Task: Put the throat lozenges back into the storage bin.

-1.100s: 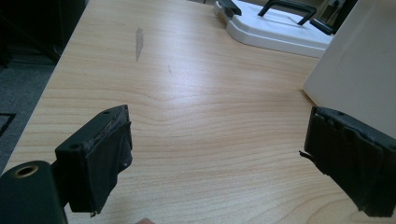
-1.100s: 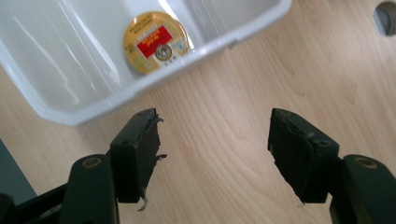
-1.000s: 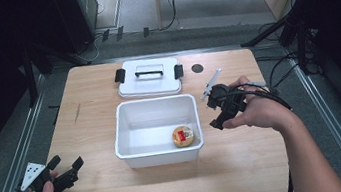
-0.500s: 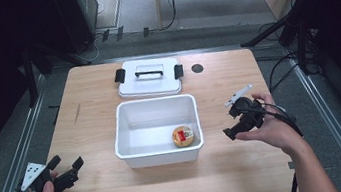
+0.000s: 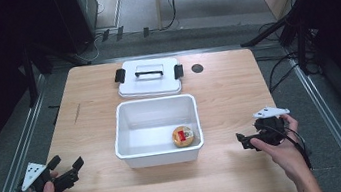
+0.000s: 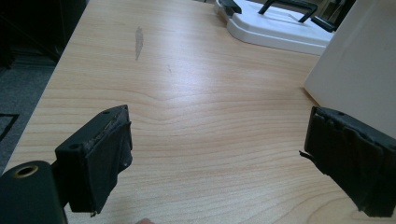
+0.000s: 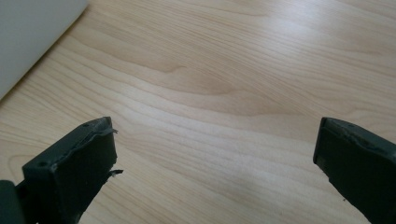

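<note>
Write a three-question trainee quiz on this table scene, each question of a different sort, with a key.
1. True or false: the lid is on the white bin.
2. What lies inside the bin? A) a round snack pack B) a spoon C) nothing
3. Fill in: the right gripper stands ____, with nothing between its jaws.

Key: 1 false, the lid lies on the table behind the bin; 2 A, the round snack pack; 3 open.

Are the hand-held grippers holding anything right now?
No, nothing. The left hand-held gripper and the right hand-held gripper are both open over bare table. The right one's jaws have just been opening, with nothing between them.
</note>
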`<state>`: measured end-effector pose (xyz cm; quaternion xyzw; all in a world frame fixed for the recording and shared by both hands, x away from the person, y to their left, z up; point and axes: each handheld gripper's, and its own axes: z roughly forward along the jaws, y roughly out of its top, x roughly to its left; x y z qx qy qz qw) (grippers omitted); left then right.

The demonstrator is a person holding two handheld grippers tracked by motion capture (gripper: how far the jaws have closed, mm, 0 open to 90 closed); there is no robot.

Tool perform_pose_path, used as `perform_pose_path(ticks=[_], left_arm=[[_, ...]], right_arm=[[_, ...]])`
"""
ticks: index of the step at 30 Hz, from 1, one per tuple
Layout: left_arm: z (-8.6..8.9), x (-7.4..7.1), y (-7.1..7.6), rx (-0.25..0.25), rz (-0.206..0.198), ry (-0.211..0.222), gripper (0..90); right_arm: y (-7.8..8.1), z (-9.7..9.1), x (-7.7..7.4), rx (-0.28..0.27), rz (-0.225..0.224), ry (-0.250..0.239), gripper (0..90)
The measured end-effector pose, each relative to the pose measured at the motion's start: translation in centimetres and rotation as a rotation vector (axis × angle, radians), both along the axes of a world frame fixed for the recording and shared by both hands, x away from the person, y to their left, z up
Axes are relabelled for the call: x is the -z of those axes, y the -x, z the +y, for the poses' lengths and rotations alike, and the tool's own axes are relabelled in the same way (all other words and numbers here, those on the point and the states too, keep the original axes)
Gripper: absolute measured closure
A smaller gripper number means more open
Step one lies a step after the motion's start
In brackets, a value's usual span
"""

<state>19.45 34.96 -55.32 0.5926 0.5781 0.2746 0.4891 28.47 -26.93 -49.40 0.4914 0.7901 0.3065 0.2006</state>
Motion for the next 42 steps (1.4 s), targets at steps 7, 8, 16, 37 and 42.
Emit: perform_pose_path(ticks=[7, 8, 16, 37, 42], left_arm=[[0.0, 0.0, 0.0, -0.001, -0.003, -0.001, 7.8], [0.0, 0.0, 0.0, -0.001, -0.002, 0.0, 7.8], [-0.1, 0.0, 0.0, -0.001, -0.003, -0.002, 7.8], [-0.1, 0.0, 0.0, -0.001, 0.001, -0.006, 7.8], [0.0, 0.0, 0.0, 0.0, 0.005, -0.007, 7.8]], right_arm=[[2.1, -2.7, 2.4, 0.098, -0.089, -0.067, 0.0], [2.3, -3.0, 2.6, 0.105, -0.097, -0.073, 0.0], [4.3, -5.6, 3.7, 0.17, -0.167, -0.119, 0.0], [6.2, -7.7, 5.2, 0.243, -0.234, -0.195, 0.0], [6.2, -7.9, 5.3, 0.259, -0.238, -0.222, 0.0]])
